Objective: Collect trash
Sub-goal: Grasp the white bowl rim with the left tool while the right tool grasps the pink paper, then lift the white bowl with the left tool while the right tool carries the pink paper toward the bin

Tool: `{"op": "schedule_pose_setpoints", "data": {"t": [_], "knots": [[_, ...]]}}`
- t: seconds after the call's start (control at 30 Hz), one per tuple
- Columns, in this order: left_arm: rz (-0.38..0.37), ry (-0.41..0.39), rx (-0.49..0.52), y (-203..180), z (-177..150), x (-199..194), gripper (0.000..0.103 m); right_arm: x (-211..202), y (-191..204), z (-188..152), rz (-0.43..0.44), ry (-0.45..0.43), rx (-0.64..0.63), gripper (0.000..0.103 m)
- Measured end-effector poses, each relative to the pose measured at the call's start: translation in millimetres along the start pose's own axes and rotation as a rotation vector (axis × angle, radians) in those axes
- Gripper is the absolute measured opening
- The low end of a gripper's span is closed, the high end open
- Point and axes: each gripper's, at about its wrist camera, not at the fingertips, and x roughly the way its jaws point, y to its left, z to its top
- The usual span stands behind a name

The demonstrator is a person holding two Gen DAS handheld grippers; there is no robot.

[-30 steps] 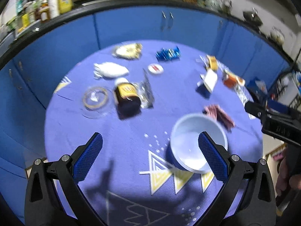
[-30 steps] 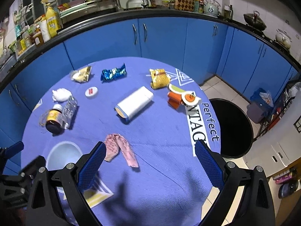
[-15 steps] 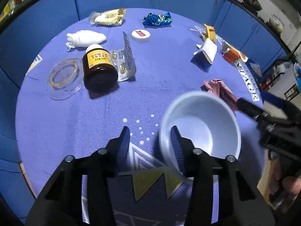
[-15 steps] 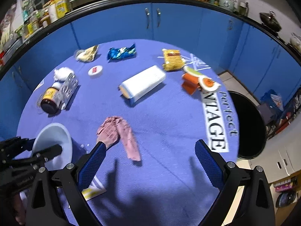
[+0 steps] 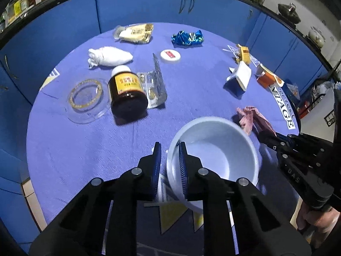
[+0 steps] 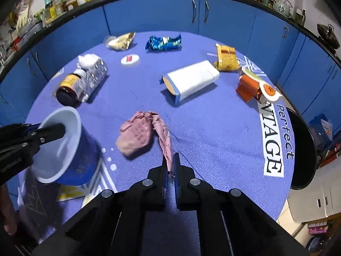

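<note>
Where gripper point(image 6: 169, 166) closes: pink wrapper point(image 6: 145, 134).

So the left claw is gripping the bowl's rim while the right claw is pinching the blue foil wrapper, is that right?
Not quite: the right claw is pinching the crumpled pink wrapper, as the right wrist view shows. The blue foil wrapper lies untouched at the far side. The left claw is closing on the bowl rim.
</note>
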Motion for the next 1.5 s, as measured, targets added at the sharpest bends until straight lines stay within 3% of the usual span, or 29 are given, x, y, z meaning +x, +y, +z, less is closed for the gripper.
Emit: {"op": "schedule_pose_setpoints", "data": {"t": [0.27, 0.43, 0.53, 0.6, 0.73, 0.97, 1.23, 1.5], "knots": [[-0.024, -0.075, 0.057, -26, 32, -12, 0.015, -26, -26, 19, -0.043, -0.085, 0.04, 0.005], [-0.027, -0.101, 0.041, -21, 38, -20, 0.013, -37, -46, 19, -0.044, -0.109, 0.069, 0.005], [-0.05, -0.108, 0.035, -21, 35, -21, 0.0, -36, -47, 17, -0.026, -0.104, 0.074, 0.005], [-0.06, -0.109, 0.052, -24, 36, -23, 0.0, -35, -45, 18, -0.021, -0.105, 0.071, 0.005], [-0.007, -0.121, 0.09, -24, 33, -26, 0.004, -39, -41, 18, -0.013, -0.118, 0.059, 0.005], [0.028, -0.092, 0.021, -6, 23, -18, 0.007, -36, -36, 17, -0.003, -0.108, 0.051, 0.005], [-0.082, -0.156, -0.043, 11, 10, -24, 0.008, -38, -27, 19, 0.006, -0.116, 0.032, 0.005], [-0.055, -0.162, 0.002, 7, 4, -25, 0.01, -42, -21, 19, 0.011, -0.125, 0.021, 0.005]]}}
